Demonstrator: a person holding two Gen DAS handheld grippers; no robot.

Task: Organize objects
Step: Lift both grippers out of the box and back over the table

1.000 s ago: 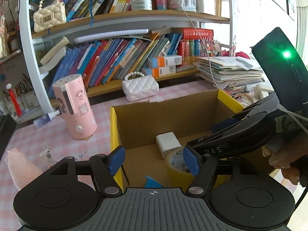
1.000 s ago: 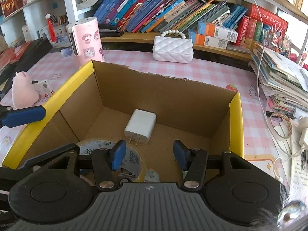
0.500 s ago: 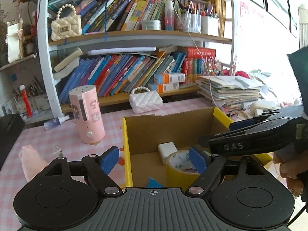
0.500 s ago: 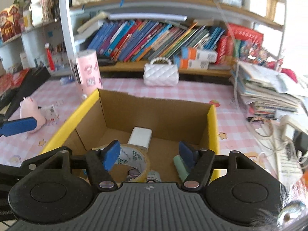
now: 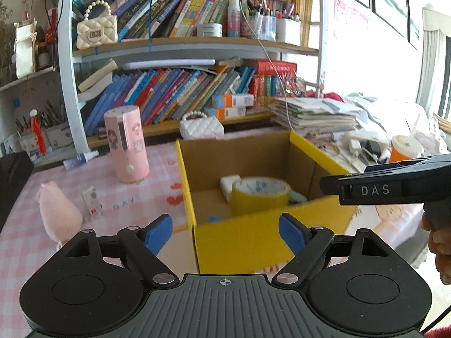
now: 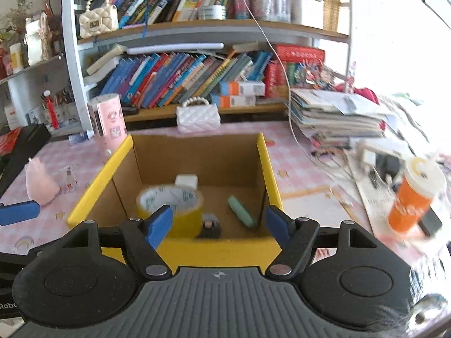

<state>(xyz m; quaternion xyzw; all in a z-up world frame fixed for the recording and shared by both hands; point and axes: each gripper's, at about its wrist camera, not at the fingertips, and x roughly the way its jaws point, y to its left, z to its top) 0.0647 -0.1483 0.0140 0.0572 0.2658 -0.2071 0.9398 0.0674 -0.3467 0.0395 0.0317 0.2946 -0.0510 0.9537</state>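
Hovering released and empty, left gripper and right gripper have just been opening, freeing the yellow-rimmed cardboard box for more items.

I'm looking at the open cardboard box with yellow-edged flaps, sitting upright on the pink checked desk. Inside I see a roll of yellow tape standing on its side at the front left, a white charger block just behind it, a mint-green bar lying slanted on the right, and a small dark item by the tape.
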